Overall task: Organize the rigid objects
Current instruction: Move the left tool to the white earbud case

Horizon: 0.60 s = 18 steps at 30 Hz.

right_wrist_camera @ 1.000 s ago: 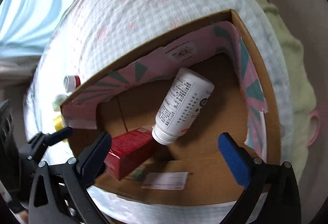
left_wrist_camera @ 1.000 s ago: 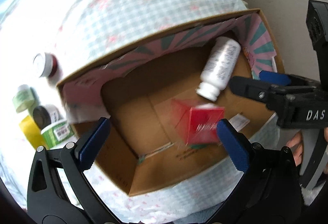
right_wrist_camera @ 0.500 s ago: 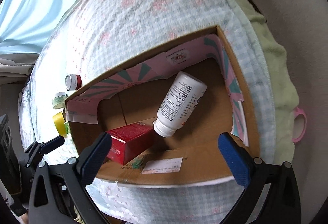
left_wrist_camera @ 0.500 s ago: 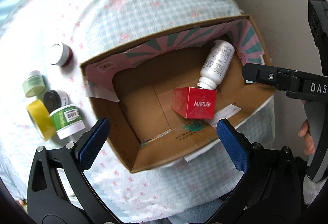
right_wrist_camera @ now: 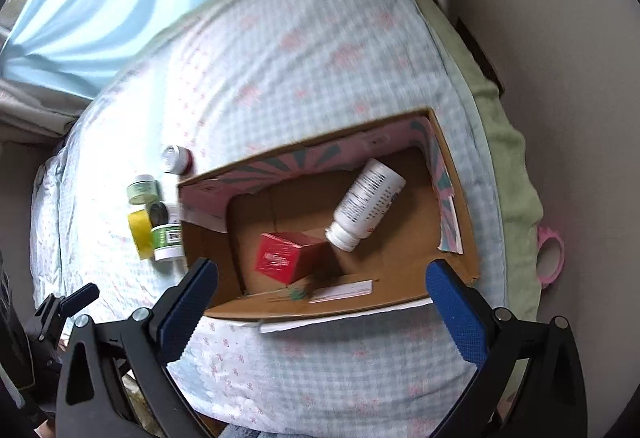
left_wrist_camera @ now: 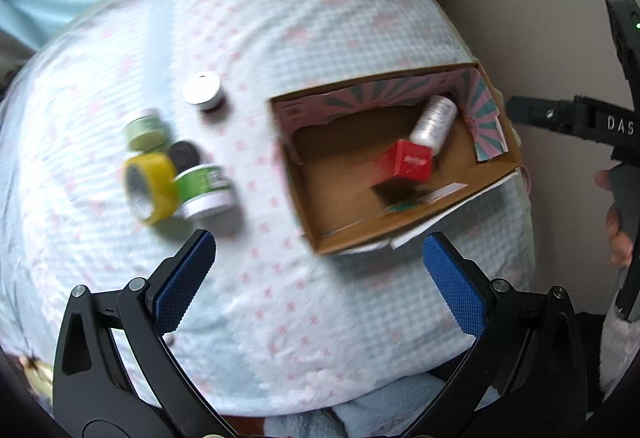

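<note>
Both my grippers hang over the bed [left_wrist_camera: 280, 17], jaws spread wide and carrying nothing. The left gripper [left_wrist_camera: 320, 274] sits nearer the loose things; the right gripper [right_wrist_camera: 322, 296] hovers at the near edge of the cardboard box [right_wrist_camera: 452, 173].

What my next move turns on, I'd judge, is the cluster of jars ahead and to the left of my left jaws, with the box ahead and to the right. Nearest is the green-labelled jar [left_wrist_camera: 206, 187], lying tipped with its white base toward me and its long axis running roughly away from me. It touches the yellow tape roll [left_wrist_camera: 150, 183], which stands on edge. Behind them sit a dark-lidded jar [left_wrist_camera: 184, 153], a pale green jar [left_wrist_camera: 146, 127] and, a little apart, a white-lidded jar [left_wrist_camera: 204, 91].

Already inside the box are a red carton [right_wrist_camera: 288, 252], glossy and square-cornered, and a white bottle [right_wrist_camera: 366, 205] lying on its side, cap toward the carton and touching it.

The jars are smooth, round, hard plastic, likely to roll on the soft quilted cover, so a grip across the body seems safest.
</note>
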Available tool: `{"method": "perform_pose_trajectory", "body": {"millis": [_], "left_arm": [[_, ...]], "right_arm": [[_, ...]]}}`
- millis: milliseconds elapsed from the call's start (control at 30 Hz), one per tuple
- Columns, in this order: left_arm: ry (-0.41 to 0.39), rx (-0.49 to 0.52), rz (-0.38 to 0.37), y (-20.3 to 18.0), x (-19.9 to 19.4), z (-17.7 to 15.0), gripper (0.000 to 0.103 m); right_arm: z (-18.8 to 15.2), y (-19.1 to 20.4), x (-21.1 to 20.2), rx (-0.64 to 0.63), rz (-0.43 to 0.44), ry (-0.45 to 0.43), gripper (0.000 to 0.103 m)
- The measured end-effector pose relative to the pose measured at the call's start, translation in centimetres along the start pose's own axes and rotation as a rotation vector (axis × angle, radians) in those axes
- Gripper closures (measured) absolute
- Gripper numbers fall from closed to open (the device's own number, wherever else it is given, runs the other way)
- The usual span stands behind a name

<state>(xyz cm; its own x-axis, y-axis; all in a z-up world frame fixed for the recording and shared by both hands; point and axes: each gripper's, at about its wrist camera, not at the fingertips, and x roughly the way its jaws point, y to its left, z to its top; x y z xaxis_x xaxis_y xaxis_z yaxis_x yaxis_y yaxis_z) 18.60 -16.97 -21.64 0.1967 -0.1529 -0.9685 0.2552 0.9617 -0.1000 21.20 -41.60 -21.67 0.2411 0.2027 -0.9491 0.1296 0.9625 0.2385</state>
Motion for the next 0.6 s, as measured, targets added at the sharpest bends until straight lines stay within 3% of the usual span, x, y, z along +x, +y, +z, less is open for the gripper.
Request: {"method": "perform_pose_trajectory", "body": {"millis": [333, 600], "left_arm": [[-0.127, -0.194, 0.116, 10.0, -6.6, -8.1, 0.000], [-0.178, -0.377, 0.164, 19.3, -8.7, -16.5, 0.000]], "right_arm": [[-2.6, 9.1, -5.3, -0.206, 0.015, -0.136, 0.000], [-6.0, 17.2, -4.5, -0.410, 0.058, -0.157, 0.000]]}}
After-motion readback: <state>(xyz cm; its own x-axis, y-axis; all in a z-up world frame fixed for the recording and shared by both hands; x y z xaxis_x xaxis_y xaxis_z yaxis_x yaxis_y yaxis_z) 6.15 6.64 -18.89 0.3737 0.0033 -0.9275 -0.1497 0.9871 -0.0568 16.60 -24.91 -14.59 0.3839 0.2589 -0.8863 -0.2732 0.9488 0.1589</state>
